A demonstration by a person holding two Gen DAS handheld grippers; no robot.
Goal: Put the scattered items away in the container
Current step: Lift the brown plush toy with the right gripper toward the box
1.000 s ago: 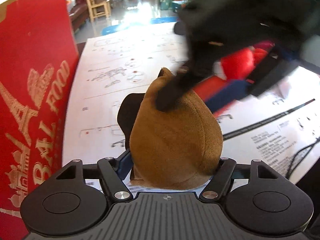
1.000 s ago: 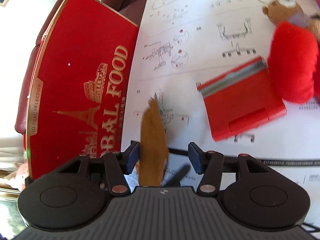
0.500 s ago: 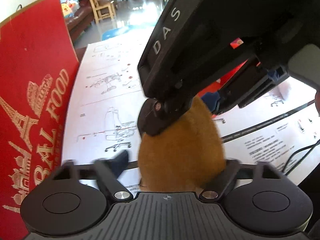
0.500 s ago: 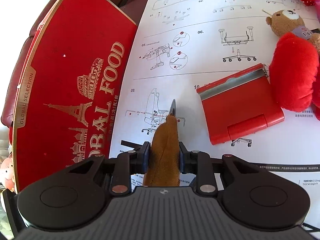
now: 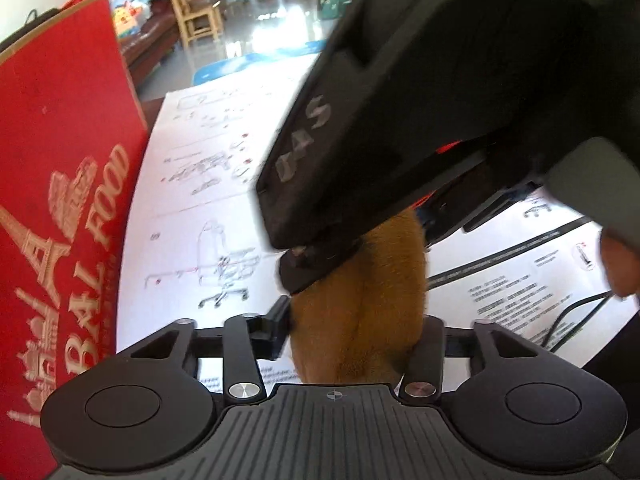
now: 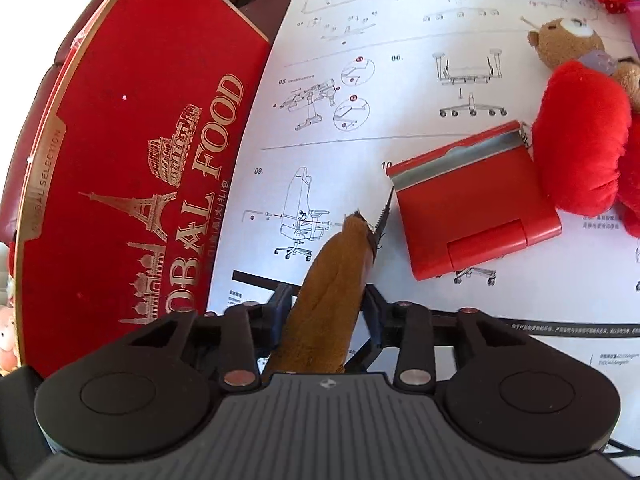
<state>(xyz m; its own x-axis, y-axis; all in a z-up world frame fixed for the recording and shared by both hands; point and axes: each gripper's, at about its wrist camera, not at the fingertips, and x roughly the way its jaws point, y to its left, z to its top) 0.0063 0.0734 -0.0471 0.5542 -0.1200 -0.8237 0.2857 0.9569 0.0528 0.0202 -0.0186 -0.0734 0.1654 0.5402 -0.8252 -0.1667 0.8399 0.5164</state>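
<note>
Domestic living area, by the look. Glossy tiled floor (image 5: 256, 36) reflecting daylight; pale wooden chair (image 5: 196, 20); dark brown leather sofa (image 5: 148, 48) heaped with clothes. Nearby, soft plush toys (image 6: 576, 136) lying on a large white printed assembly-instruction sheet (image 6: 420, 80).

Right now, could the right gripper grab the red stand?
Probably not yet: the right gripper has the plush between its opening jaws. Otherwise the paper up to the red stand looks mostly free.
</note>
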